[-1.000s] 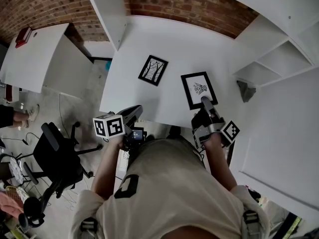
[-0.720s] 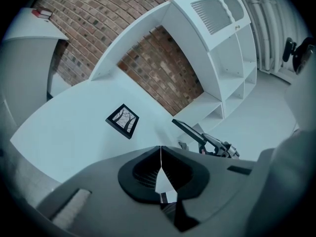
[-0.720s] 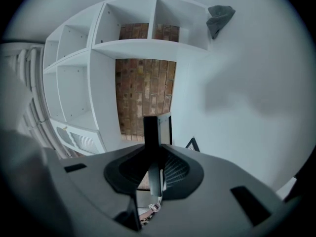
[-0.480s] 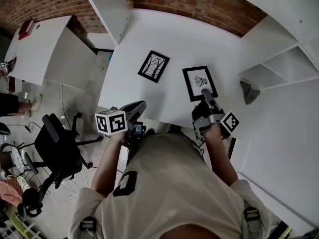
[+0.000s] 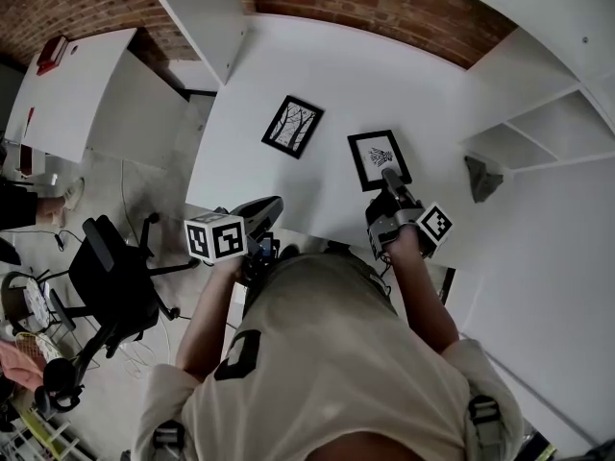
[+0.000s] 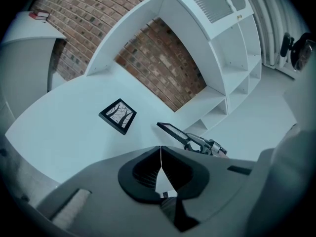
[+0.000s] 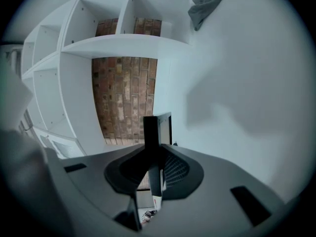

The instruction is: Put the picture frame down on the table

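A black picture frame with a small dark drawing is held over the white table, its near edge between the jaws of my right gripper. In the right gripper view the frame stands edge-on in the shut jaws. From the left gripper view the same frame hangs tilted above the tabletop. My left gripper is shut and empty at the table's near edge. A second black frame with a tree picture lies flat on the table, also visible as the tree frame.
White shelving stands to the right, with a grey cloth on it. A brick wall runs behind the table. A black office chair sits on the floor at left. Another white table is at far left.
The right gripper has carried the frame slightly forward and left over the table. The left gripper has barely moved.
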Demonstrator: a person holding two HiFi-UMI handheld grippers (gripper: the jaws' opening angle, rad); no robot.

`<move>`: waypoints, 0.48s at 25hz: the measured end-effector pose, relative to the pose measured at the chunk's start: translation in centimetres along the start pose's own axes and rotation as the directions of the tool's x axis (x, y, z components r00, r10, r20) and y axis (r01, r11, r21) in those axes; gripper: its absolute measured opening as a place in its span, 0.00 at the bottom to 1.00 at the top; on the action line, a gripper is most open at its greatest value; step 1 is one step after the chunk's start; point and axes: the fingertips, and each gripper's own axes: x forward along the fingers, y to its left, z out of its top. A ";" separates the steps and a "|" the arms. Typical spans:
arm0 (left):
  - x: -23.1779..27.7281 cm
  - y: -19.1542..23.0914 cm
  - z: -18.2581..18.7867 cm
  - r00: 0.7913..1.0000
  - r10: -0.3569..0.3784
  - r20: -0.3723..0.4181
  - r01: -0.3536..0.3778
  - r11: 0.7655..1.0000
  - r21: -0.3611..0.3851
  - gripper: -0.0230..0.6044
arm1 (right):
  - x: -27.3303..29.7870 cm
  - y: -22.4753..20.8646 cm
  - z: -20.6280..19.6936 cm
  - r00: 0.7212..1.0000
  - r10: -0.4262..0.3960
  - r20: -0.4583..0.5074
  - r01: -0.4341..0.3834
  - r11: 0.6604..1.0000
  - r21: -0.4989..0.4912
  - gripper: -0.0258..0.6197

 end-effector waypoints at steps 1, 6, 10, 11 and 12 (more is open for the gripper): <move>0.1 -0.1 -0.2 1.000 0.000 -0.006 0.000 1.000 -0.002 0.05 | 0.1 -0.3 0.1 1.000 -0.006 0.002 0.006 1.000 0.002 0.12; 0.3 0.0 -0.3 1.000 0.005 -0.012 -0.005 1.000 -0.001 0.05 | 1.2 -1.0 0.1 0.999 -0.029 -0.019 0.029 0.999 -0.021 0.12; 0.7 -0.1 -0.5 1.000 0.004 -0.021 -0.004 1.000 0.007 0.05 | 1.9 -2.3 0.6 0.999 -0.052 -0.007 0.052 0.998 -0.028 0.12; 0.7 0.0 -0.5 1.000 0.006 -0.023 -0.006 1.000 0.009 0.05 | 2.1 -2.8 0.8 0.998 -0.061 -0.006 0.061 0.998 -0.032 0.12; 0.7 0.1 -0.5 1.000 0.009 -0.025 -0.009 1.000 0.011 0.05 | 2.3 -3.1 0.9 0.998 -0.069 -0.003 0.069 0.997 -0.034 0.12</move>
